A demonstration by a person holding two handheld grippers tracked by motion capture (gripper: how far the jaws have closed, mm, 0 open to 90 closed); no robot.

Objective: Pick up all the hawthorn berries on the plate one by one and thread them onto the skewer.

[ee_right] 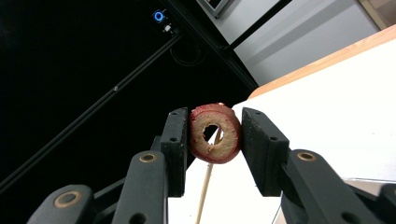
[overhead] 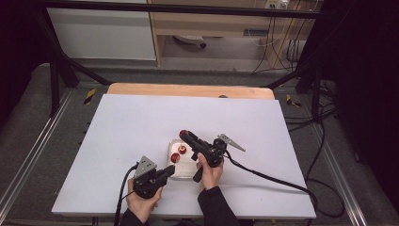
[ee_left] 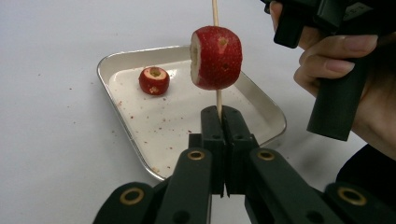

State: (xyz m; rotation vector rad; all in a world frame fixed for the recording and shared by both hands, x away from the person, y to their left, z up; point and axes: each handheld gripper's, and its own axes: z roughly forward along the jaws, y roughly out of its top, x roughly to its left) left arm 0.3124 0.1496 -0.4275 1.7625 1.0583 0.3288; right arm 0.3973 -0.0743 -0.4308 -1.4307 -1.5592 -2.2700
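1. While the left tongs (ee_left: 223,112) stand clamped together on the foot of 1 wooden skewer (ee_left: 215,11), that stick rises upright above the metal tray (ee_left: 273,122), with 1 cored red fruit piece (ee_left: 216,57) already threaded partway up it.
2. The right tongs (ee_right: 215,133) are pressed on the 2 sides of a 2nd cored piece, the ring slice (ee_right: 215,133), held above the tray; the skewer's tip shows through or just behind its central hole, and which of the 2 cannot be told.
3. A 3rd piece, the loose fruit (ee_left: 154,80), lies inside the tray near its far corner, apart from the skewer. In the high view the tray (overhead: 170,147) sits on the white desk (overhead: 122,132) between the 2 hands.
4. Count: 1 skewer, 1 tray, 3 fruit pieces (1 threaded, 1 gripped, 1 loose), 2 tongs.
5. Risk, judged: if the hole and tip are misaligned, a downward push could bend or snap the thin stick, or split the ring.
6. Risk, judged: too firm a squeeze may crush the soft ring; too loose, and it drops.
7. Risk, judged: a side load could twist the skewer in the left tongs, tilting the threaded piece.
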